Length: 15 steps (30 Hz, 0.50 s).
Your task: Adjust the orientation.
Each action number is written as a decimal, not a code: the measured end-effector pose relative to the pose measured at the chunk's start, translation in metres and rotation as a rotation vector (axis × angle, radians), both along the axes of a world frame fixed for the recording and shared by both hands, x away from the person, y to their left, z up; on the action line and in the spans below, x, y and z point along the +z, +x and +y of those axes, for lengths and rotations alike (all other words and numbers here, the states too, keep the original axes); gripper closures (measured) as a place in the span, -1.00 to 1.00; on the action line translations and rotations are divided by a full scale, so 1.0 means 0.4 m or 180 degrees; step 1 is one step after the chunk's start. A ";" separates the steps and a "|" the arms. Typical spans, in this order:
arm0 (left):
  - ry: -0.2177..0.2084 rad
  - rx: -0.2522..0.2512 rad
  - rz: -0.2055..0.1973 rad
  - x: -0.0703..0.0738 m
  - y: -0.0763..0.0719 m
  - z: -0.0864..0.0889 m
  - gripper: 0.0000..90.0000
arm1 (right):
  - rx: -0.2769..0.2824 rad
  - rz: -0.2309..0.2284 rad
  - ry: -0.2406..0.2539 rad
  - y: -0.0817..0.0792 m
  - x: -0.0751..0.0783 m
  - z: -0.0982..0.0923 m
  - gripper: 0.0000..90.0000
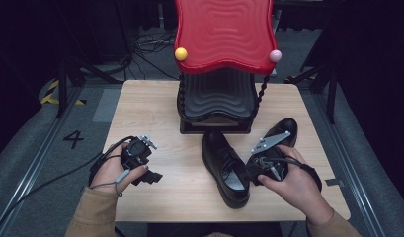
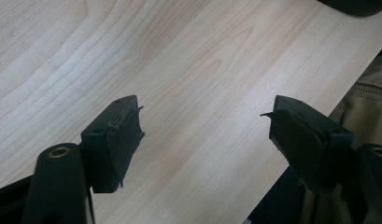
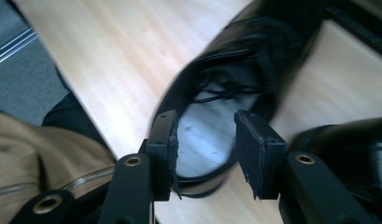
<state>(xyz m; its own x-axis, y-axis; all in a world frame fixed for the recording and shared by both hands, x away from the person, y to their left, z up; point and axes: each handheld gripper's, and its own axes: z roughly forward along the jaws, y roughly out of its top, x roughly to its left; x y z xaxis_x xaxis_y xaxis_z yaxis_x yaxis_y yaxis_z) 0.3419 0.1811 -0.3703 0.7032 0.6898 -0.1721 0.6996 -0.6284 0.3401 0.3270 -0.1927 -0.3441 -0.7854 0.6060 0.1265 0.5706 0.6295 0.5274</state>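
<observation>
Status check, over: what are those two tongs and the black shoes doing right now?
Left tongs open, idle over bare table. Right tongs open above near shoe, gripping nothing. Second shoe beside the right hand. Red-topped rack behind; path clear.

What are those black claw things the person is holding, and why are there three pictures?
They are hand-held grabbers, each with two jaws that pinch. The big picture looks down from above: the left gripper and the right gripper are over a wooden table. The other two pictures come from little cameras riding on the grabbers. The left one looks at bare wood, jaws wide apart, holding nothing. The right one looks into a black shoe lying on the table; its jaws are apart and do not pinch it. A second black shoe lies beside it, behind them a red-and-black shoe rack.
</observation>
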 end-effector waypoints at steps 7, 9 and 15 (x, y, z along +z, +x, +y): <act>0.0012 -0.0016 0.0001 -0.001 0.002 0.002 -0.44 | -0.0399 -0.0068 -0.0262 0.085 -0.002 -0.046 0.33; 0.0019 -0.0013 0.0006 -0.001 0.002 0.004 -0.43 | -0.0496 -0.0044 -0.0332 0.106 -0.010 -0.057 0.33; 0.0006 -0.0001 0.0001 -0.002 0.002 0.005 -0.43 | -0.0663 0.0120 -0.0581 0.167 -0.055 -0.074 0.30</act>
<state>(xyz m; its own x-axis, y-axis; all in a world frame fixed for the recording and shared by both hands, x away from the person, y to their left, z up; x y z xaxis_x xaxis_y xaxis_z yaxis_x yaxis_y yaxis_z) 0.3426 0.1833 -0.3711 0.7034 0.6899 -0.1711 0.6996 -0.6292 0.3387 0.3937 -0.2222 -0.3662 -0.6383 0.7693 0.0270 0.7147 0.5793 0.3919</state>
